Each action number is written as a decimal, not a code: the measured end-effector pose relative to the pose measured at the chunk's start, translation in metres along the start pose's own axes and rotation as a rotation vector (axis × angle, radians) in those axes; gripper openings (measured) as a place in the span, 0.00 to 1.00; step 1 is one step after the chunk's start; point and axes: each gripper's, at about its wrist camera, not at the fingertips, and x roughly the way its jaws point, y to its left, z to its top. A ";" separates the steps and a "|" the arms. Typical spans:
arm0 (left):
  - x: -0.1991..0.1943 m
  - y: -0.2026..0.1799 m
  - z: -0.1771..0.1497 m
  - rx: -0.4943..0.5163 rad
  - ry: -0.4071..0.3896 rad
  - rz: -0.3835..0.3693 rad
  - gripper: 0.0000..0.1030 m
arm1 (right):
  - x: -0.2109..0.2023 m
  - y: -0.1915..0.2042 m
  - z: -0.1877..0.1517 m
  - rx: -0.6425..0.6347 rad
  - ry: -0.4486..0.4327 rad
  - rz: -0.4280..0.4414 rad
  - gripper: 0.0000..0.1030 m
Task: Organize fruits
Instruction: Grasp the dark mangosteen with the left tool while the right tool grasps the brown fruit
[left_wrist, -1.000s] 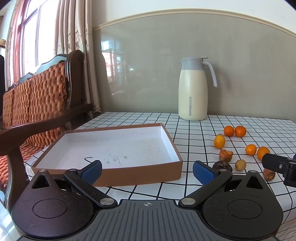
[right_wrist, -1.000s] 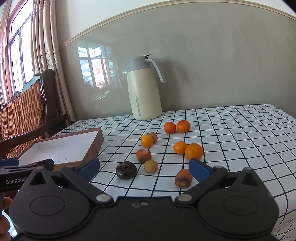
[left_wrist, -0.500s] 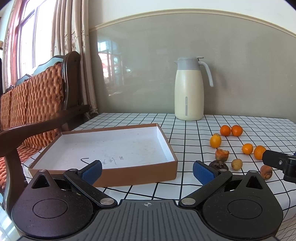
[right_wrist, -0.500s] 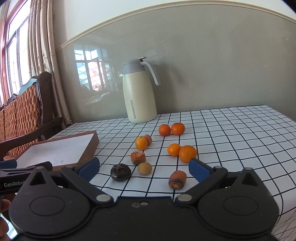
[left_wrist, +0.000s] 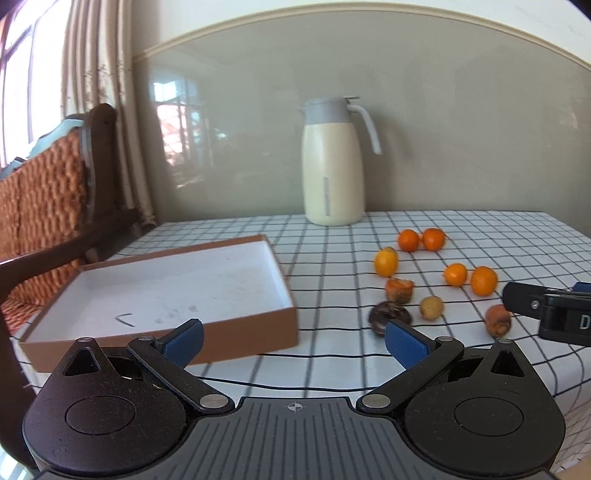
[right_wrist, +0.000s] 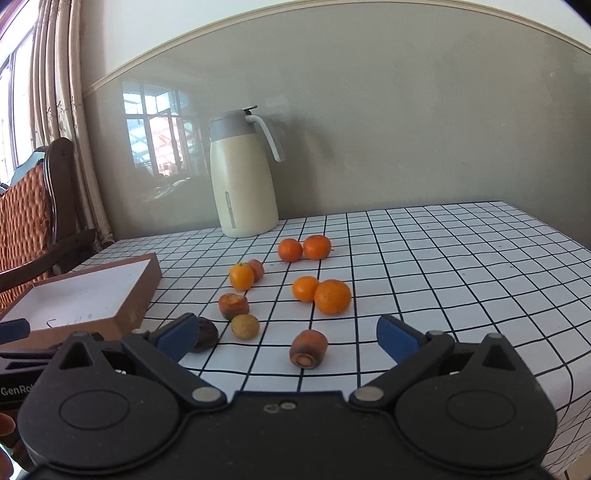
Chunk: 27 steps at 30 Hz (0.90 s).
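Several small oranges (right_wrist: 331, 296) lie loose on the checked tablecloth, with a dark round fruit (right_wrist: 205, 334), a small tan fruit (right_wrist: 244, 326) and a brownish-orange stub (right_wrist: 308, 348). An empty brown box with a white floor (left_wrist: 177, 284) sits to their left. My left gripper (left_wrist: 293, 341) is open and empty, in front of the box's near right corner. My right gripper (right_wrist: 286, 338) is open and empty, with the stub just beyond its fingers. The right gripper also shows in the left wrist view (left_wrist: 546, 306).
A cream jug with a grey lid (right_wrist: 242, 173) stands at the back by the wall. A wooden chair with orange cushions (left_wrist: 44, 192) stands left of the table. The table's front edge (left_wrist: 295, 387) is close to both grippers.
Both grippers have pulled back and swung; the fruits now sit more to the centre of each view. Both stay open and empty. No fruit has moved.
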 end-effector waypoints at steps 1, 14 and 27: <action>0.001 -0.003 0.000 0.004 0.000 -0.012 1.00 | 0.001 -0.001 0.000 0.000 0.005 0.001 0.91; 0.038 -0.034 0.014 0.092 0.035 -0.130 1.00 | 0.016 -0.012 0.000 0.047 0.057 -0.042 0.70; 0.079 -0.048 0.012 0.119 0.104 -0.194 0.77 | 0.038 -0.011 0.000 0.058 0.115 -0.068 0.51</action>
